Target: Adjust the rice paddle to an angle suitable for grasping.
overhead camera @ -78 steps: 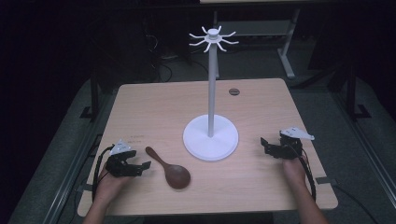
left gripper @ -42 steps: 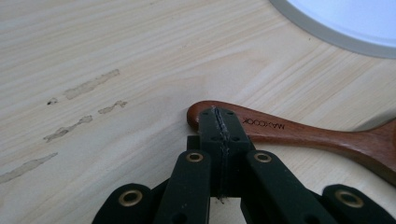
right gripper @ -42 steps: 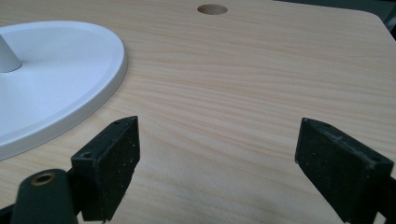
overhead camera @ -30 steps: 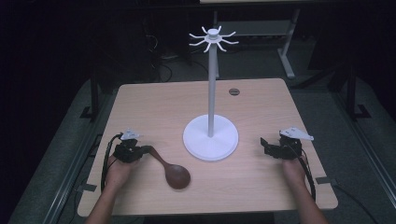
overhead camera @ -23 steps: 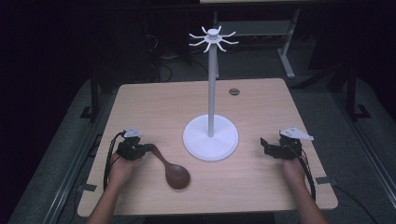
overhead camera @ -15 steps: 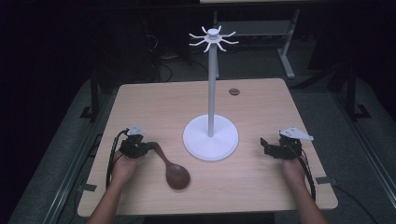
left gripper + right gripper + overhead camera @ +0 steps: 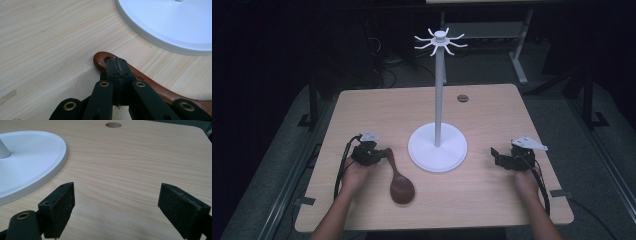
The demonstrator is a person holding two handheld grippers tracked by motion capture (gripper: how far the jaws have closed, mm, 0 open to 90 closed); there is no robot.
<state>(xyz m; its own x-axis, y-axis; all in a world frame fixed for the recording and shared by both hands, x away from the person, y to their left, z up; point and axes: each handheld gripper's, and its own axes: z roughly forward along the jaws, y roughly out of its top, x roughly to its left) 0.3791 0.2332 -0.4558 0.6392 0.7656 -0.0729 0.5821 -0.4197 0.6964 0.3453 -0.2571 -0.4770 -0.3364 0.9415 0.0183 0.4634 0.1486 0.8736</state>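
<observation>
Left tongs [image 7: 117,65] have slid onto the spoon [image 7: 399,181] handle, clamped (right tongs [image 7: 116,212] apart).

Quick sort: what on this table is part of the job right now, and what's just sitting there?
In play:
- wooden spoon, lying flat
- left gripper, jaws closed over the spoon's handle end near its hanging hole
- white hook stand, likely where the spoon goes

Just there:
- right gripper, open, holding nothing
- cable hole in the tabletop
</observation>
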